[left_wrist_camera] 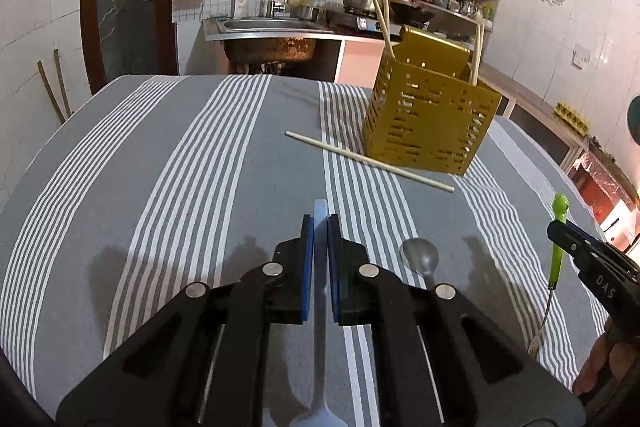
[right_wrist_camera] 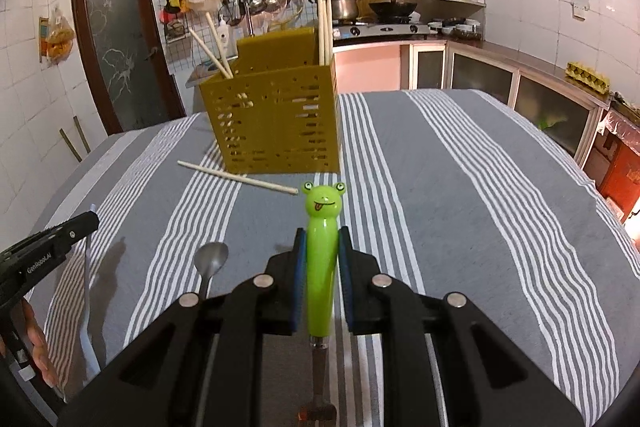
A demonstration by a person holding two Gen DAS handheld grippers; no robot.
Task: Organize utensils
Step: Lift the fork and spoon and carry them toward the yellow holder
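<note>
Left gripper (left_wrist_camera: 320, 223) clamped on pale blue utensil handle (left_wrist_camera: 321, 211), its head hanging below. Right gripper (right_wrist_camera: 322, 239) clamped on frog-handled green fork (right_wrist_camera: 322, 227), tines down. Metal spoon (left_wrist_camera: 420, 257) lies on striped tablecloth (left_wrist_camera: 200, 167) between them. Farther: loose chopstick (left_wrist_camera: 368, 161) touching yellow perforated utensil holder (left_wrist_camera: 432, 125), chopsticks (right_wrist_camera: 325, 27) upright inside.

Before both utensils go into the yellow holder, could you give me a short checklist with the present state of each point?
1. Left gripper jaws shut on the pale blue utensil: ok.
2. Right gripper jaws shut on the frog-handled fork: ok.
3. Yellow holder upright: ok.
4. Free room inside the holder: cannot tell.
5. Nothing left on the cloth: not ok; one chopstick and a metal spoon lie there.
</note>
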